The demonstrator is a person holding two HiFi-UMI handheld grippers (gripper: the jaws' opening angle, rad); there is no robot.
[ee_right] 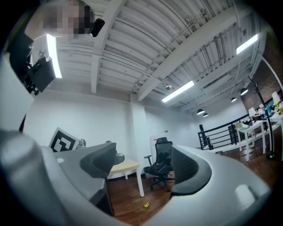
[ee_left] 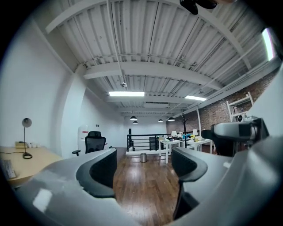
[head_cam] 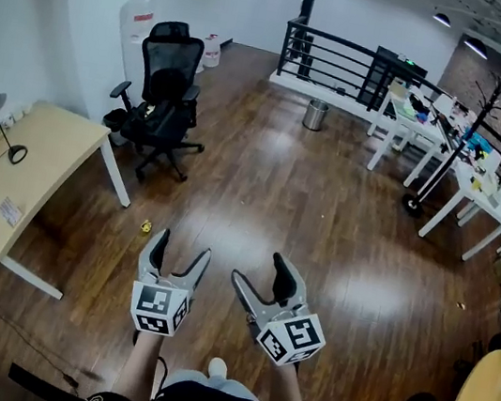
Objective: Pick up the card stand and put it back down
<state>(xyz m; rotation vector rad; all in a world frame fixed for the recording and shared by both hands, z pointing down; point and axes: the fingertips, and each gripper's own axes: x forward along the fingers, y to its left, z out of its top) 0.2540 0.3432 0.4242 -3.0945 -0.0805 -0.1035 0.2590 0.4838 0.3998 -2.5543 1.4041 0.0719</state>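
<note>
Plainly, no card stand can be made out in any view, so its direction and long axis cannot be told. The left gripper (head_cam: 182, 248) and right gripper (head_cam: 260, 271) hang side by side at lower centre above the wooden floor (head_cam: 324, 217), jaws apart and empty. The desk (head_cam: 49, 152) at left lies nearer the left gripper; its small white label (head_cam: 9, 211) is unreadable.

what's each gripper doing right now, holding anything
Left gripper: open, nothing between its jaws.
Right gripper: open, nothing between its jaws.
</note>
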